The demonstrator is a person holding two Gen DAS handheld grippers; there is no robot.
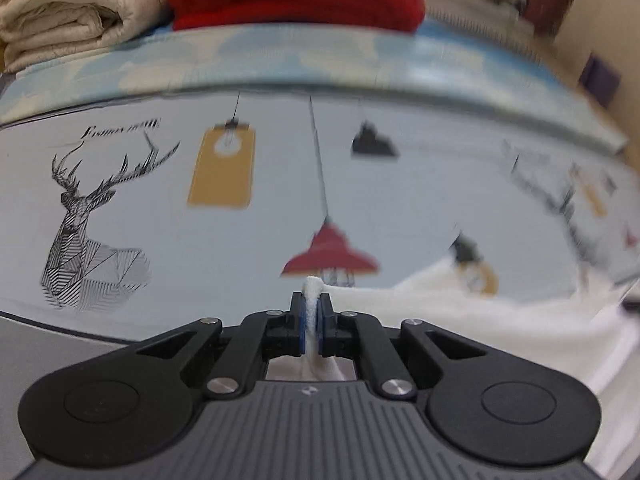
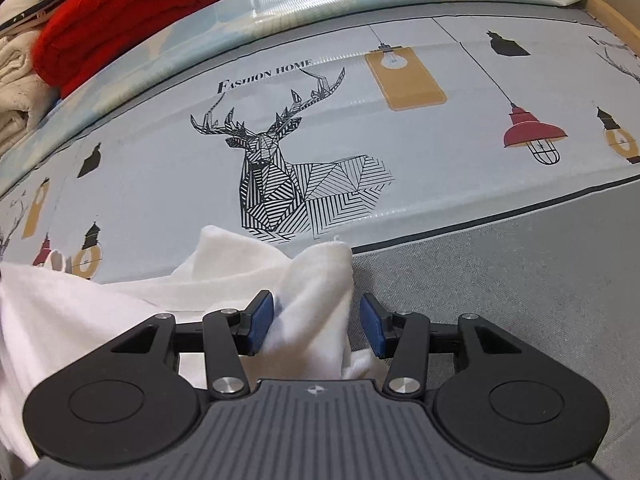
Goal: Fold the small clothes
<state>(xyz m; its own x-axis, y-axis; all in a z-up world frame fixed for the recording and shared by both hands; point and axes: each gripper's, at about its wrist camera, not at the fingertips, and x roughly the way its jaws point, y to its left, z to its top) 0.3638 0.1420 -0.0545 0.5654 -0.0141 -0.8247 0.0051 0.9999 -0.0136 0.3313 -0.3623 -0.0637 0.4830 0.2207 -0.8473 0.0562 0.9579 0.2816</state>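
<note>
- Cloth [image 1: 460, 312], white and soft, lies on the printed sheet [image 1: 400, 200] at my near edge; one bunched corner of it pokes up between the blue pads [image 1: 301, 326] of my left claw [image 1: 311, 312].
- My left claw is clamped tight on that corner, pads pressing the fold from both sides, with a nub of cloth showing above the tips.
- From the pinch the cloth runs off to the right in a low, rumpled strip.
- My right claw [image 2: 317, 326] stands about half spread; a raised fold of the same cloth [image 2: 316, 300] sits in the gap.
- The left pad [image 2: 260, 322] of my right claw touches the fold; the right pad stands just clear of it, so nothing is gripped there.
- In the right wrist view the cloth spreads away to the left and under the claw body, partly over the grey band [image 2: 520, 280] of the sheet.
- A line-drawn deer [image 2: 280, 168] with lettering above it is printed just beyond the cloth, among red, black and yellow lamp prints.
- At the far side a red bundle [image 2: 120, 16] rests beside a cream folded blanket [image 1: 68, 12].
- The left wrist view is blurred toward its right side.
</note>
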